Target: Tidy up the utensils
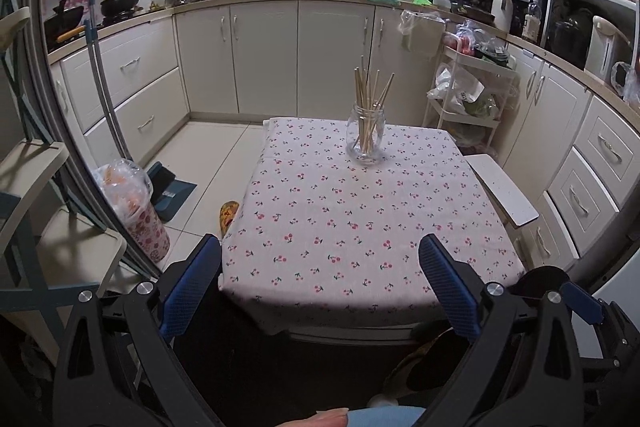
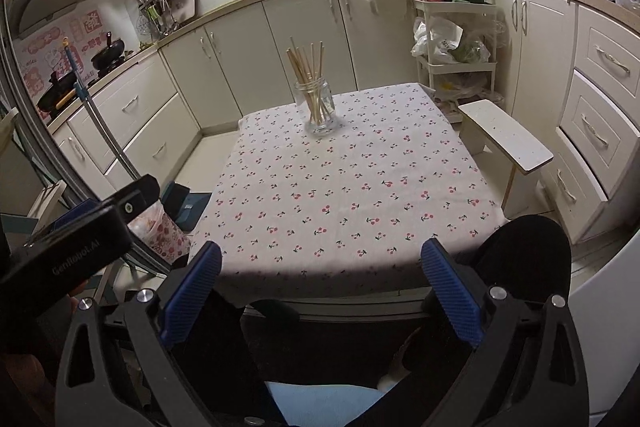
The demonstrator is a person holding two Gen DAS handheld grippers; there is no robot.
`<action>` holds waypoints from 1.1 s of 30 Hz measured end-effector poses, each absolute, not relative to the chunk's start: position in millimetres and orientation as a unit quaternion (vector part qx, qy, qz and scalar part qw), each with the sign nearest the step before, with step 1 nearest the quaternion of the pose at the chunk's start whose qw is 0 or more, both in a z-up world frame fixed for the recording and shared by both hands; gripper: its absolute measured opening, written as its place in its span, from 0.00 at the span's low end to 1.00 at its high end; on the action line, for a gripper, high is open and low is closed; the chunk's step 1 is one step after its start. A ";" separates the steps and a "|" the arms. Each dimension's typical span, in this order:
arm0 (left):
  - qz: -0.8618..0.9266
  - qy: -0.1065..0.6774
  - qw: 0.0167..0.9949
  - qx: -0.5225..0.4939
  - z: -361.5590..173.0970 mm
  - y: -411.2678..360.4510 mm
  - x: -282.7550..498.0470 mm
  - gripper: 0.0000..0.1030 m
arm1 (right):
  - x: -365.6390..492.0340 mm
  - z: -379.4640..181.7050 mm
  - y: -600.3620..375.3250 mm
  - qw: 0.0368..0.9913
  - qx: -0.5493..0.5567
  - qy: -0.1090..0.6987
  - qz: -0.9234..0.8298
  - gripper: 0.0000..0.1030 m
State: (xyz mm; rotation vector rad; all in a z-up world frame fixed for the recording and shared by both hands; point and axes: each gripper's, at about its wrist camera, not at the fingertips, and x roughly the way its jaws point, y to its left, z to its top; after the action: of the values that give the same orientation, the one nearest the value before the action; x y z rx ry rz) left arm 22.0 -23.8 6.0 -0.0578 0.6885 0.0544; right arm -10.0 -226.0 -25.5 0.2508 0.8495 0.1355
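Your left gripper (image 1: 320, 283) and right gripper (image 2: 322, 287) stood wide and empty, well short of the chopsticks (image 1: 370, 99) upright in the jar (image 1: 366, 137) on the surface (image 1: 360, 227).

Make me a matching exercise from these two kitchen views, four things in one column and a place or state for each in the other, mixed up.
1. chopsticks
2. glass jar
3. white stool
4. right gripper

A. beside the table, on the floor
B. jaws wide apart, nothing between them
C. standing upright in the jar
D. on the cherry-print tablecloth, toward its far end

Pairs: 1-C, 2-D, 3-A, 4-B
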 end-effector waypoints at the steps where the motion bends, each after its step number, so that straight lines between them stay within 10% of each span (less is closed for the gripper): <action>1: 0.028 0.337 0.941 -0.029 6.2 -23.0 21.5 0.93 | -10.8 -24.6 -225.7 0.902 0.121 0.410 0.066 0.93; 33: 0.029 0.303 0.952 -0.043 30.0 -11.3 3.1 0.93 | -25.6 -2.4 -224.2 0.916 0.113 0.380 0.067 0.93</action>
State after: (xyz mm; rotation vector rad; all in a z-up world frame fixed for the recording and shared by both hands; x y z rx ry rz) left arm 3.1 -11.3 30.0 -0.0882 0.6151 0.0589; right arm -25.6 -224.2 -2.4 0.2319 0.7827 0.1381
